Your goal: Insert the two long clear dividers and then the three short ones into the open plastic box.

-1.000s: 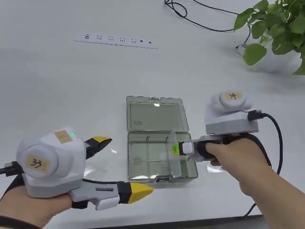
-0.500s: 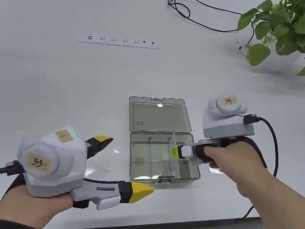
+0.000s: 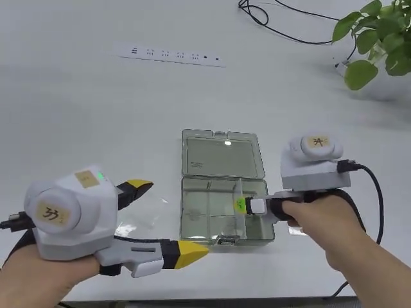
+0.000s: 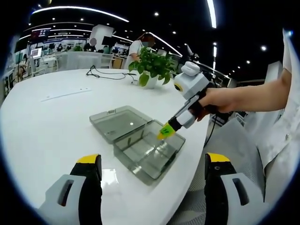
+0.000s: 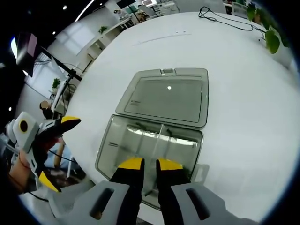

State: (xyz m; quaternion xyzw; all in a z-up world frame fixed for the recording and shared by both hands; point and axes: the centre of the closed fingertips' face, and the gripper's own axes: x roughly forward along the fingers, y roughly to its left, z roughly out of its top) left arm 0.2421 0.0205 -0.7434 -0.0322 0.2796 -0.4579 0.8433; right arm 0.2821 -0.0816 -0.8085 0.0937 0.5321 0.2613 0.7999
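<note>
Clutter is sparse on the white table (image 3: 77,115). A power strip (image 3: 174,56) lies far back, a black cable (image 3: 282,22) loops toward the rear right, and a leafy plant (image 3: 379,38) stands at the far right corner, all well apart from the work. The plastic box (image 3: 185,208) sits open near the front edge, its lid (image 3: 223,154) laid flat behind the tray. Faint clear pieces (image 3: 128,226) lie on the table just left of the box, beneath the left gripper (image 3: 171,219). Its jaws are spread wide and hold nothing. The right gripper (image 3: 243,205) reaches in from the right over the tray, and its hand and body cover the box's right end. In the right gripper view its jaws are drawn nearly together on the thin edge of a clear divider (image 5: 161,136), which runs front to back across the tray. A second ago that divider leaned at a slant above the tray; it now stands upright inside. The left gripper has kept its place and its spread.
</note>
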